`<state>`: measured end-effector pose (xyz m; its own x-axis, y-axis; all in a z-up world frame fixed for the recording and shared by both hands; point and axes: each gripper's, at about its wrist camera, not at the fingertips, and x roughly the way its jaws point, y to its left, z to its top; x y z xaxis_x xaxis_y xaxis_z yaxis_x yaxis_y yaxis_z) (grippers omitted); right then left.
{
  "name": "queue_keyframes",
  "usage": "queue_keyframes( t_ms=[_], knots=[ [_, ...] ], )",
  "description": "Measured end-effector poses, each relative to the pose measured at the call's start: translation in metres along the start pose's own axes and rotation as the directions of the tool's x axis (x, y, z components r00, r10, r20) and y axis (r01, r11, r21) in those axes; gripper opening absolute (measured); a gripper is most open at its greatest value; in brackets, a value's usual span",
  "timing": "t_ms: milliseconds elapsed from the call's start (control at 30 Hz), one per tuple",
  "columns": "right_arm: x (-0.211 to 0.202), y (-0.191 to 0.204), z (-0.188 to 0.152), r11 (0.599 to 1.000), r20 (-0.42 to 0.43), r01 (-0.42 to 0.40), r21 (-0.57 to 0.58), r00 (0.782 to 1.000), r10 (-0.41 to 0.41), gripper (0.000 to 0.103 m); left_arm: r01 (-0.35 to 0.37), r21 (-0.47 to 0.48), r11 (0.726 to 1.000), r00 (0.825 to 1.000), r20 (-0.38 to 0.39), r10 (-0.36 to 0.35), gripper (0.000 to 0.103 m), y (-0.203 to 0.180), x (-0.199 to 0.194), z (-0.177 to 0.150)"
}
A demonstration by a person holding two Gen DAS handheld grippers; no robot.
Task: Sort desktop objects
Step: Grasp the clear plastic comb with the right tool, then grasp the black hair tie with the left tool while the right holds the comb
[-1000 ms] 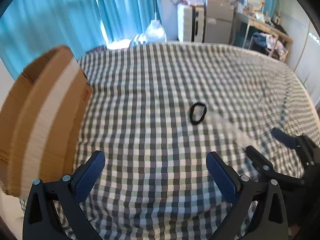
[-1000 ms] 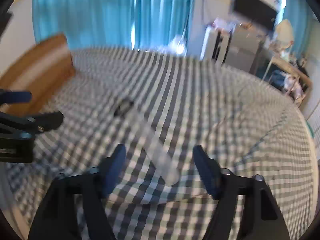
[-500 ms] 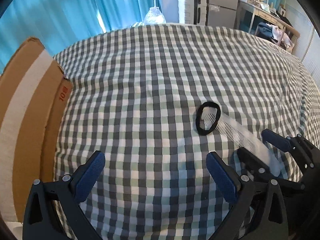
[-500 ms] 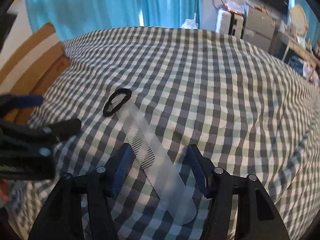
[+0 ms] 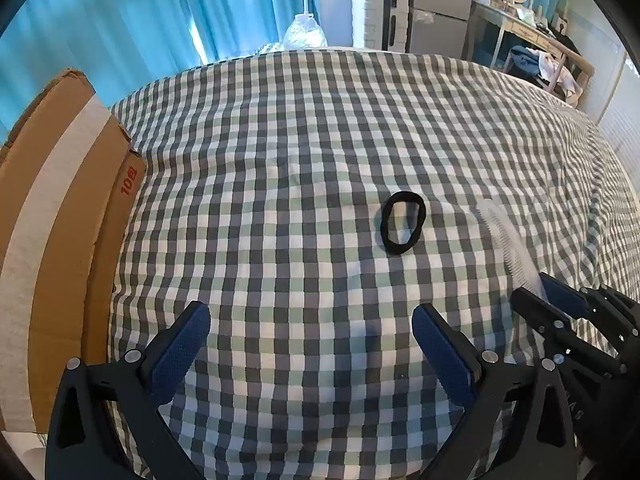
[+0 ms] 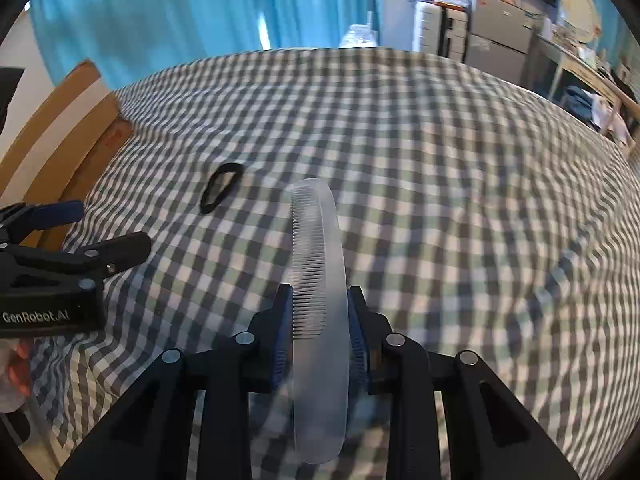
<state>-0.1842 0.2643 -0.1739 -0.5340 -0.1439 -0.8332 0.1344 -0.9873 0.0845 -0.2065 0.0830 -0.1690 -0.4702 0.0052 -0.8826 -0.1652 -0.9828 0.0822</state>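
The right hand-held gripper (image 6: 320, 330) was closing on the clear comb (image 6: 318, 264); the left hand-held gripper (image 5: 310, 344) hung open above the checked bedsheet (image 5: 320, 140).

Bright daylight through blue curtains (image 5: 132, 20), right-wrist view motion-blurred, fisheye bending, dark corner vignetting

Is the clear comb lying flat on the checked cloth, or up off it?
Up off it. The comb stands on edge between the right gripper, whose jaws are closing, its tip raised above the cloth.
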Motion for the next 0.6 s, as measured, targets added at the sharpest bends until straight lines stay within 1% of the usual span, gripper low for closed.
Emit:
queue_keyframes(
  t_ms=[100,167,267,533,600],
  knots=[
    [-0.007,-0.013,-0.001,0.999,0.014,0.005,0.052,1.0,-0.006,0.027,0.002,0.01,1.0,1.0,0.018,-0.003,0.103,-0.001,-0.002,0.005],
    [-0.013,-0.026,-0.002,0.995,0.034,0.005,0.101,0.999,-0.009,0.027,0.026,0.009,1.0,0.999,0.023,-0.026,0.103,-0.005,-0.001,0.005],
    [-0.015,-0.037,-0.001,0.99,0.042,-0.004,0.144,0.999,-0.002,0.027,0.043,0.004,0.999,0.999,0.028,-0.043,0.103,-0.014,0.005,0.007],
    [-0.014,-0.059,0.001,0.976,0.047,-0.033,0.217,0.999,0.024,0.027,0.129,-0.019,0.991,0.991,0.023,-0.129,0.103,-0.041,0.041,0.03],
    [-0.014,-0.063,0.001,0.974,0.046,-0.033,0.224,0.999,0.023,0.027,0.136,-0.026,0.99,0.991,0.024,-0.135,0.103,-0.044,0.052,0.035]
  ],
)
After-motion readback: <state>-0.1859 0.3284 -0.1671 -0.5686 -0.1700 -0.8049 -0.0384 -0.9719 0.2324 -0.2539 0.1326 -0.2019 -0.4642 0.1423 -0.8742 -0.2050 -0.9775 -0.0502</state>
